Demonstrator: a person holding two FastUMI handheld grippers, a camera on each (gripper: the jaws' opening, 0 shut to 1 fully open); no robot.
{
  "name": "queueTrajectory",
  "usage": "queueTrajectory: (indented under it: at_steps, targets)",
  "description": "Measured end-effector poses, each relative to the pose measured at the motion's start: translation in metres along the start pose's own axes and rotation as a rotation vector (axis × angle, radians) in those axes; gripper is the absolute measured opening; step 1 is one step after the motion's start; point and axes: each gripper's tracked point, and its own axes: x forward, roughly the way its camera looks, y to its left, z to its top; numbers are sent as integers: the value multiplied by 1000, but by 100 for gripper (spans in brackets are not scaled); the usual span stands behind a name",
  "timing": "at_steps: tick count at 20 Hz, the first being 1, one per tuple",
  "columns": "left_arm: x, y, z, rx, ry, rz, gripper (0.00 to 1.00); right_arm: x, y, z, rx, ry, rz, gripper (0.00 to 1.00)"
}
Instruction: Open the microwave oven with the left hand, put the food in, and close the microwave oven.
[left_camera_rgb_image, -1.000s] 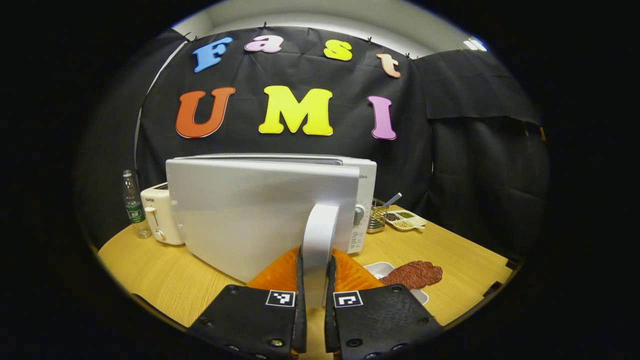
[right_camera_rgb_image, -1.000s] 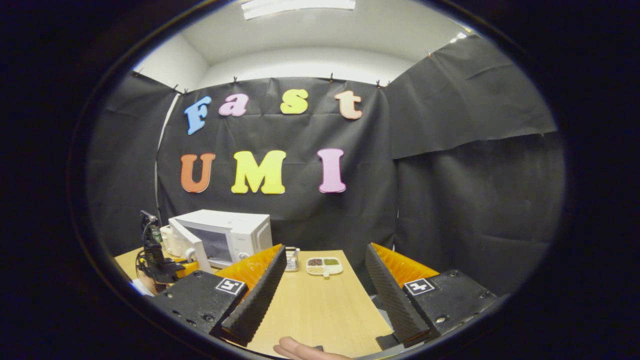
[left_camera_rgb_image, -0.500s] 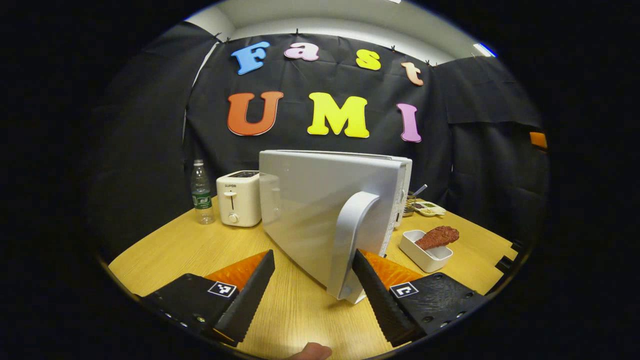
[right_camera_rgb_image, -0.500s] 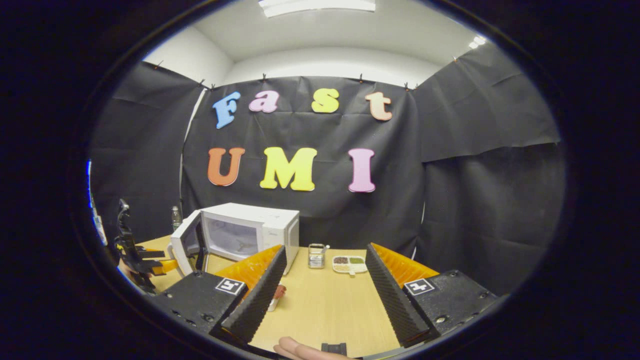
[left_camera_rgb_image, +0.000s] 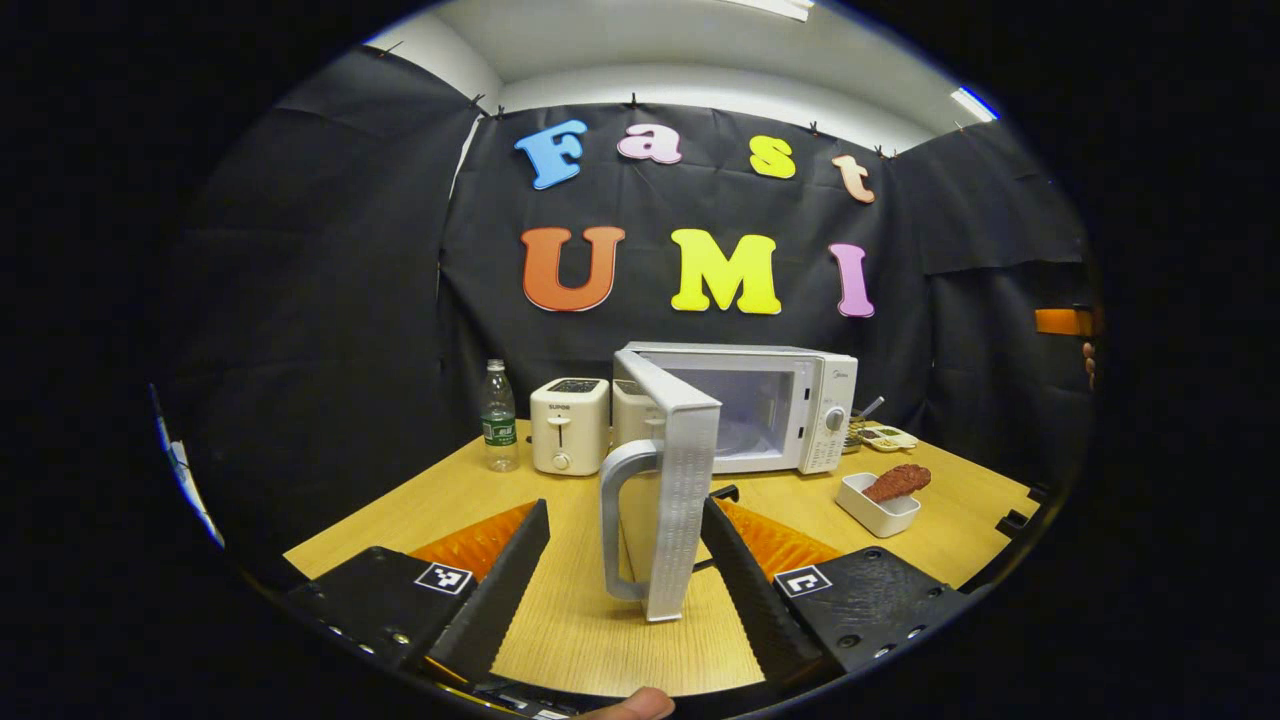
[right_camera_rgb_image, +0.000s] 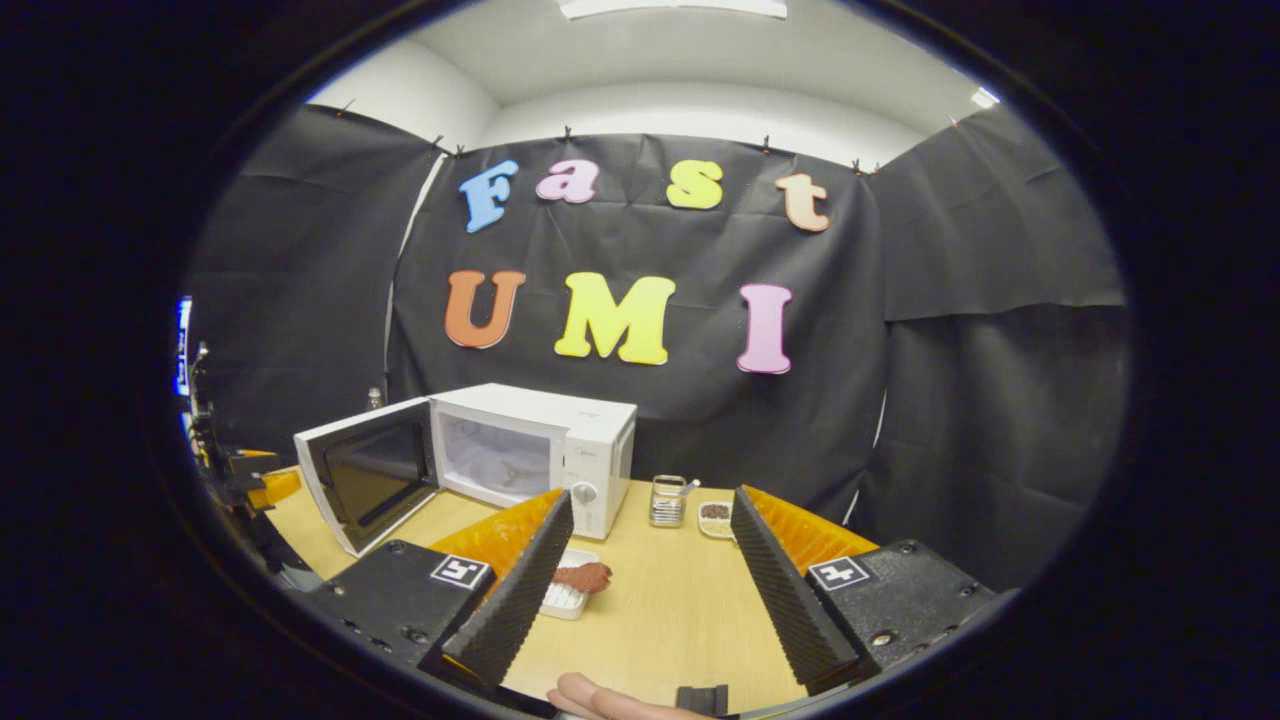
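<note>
Microwave (left_camera_rgb_image: 790, 405) on table (left_camera_rgb_image: 440, 500), door (left_camera_rgb_image: 675, 480) swung wide open. Left tool (left_camera_rgb_image: 625, 570) spread wide, holding nothing; door handle (left_camera_rgb_image: 620, 520) stands between its fingers, contact unclear. Right tool (right_camera_rgb_image: 650, 570) wide open, empty. Food (right_camera_rgb_image: 583, 577) in white dish (right_camera_rgb_image: 560, 598) just in front of microwave.

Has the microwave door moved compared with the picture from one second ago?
Yes. The microwave door has swung farther out from the microwave oven body, leaving the cavity open in the right gripper view.
</note>
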Motion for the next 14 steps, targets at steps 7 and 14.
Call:
queueTrajectory:
  at_steps: [7, 14]
  targets:
    - [-18, -24, 42, 12, -2, 17, 94, 45, 3, -16, -20, 69, 47, 95]
    - [-10, -61, 101, 65, -58, 41, 94, 101, -2, -67, 77, 268, 131, 100]
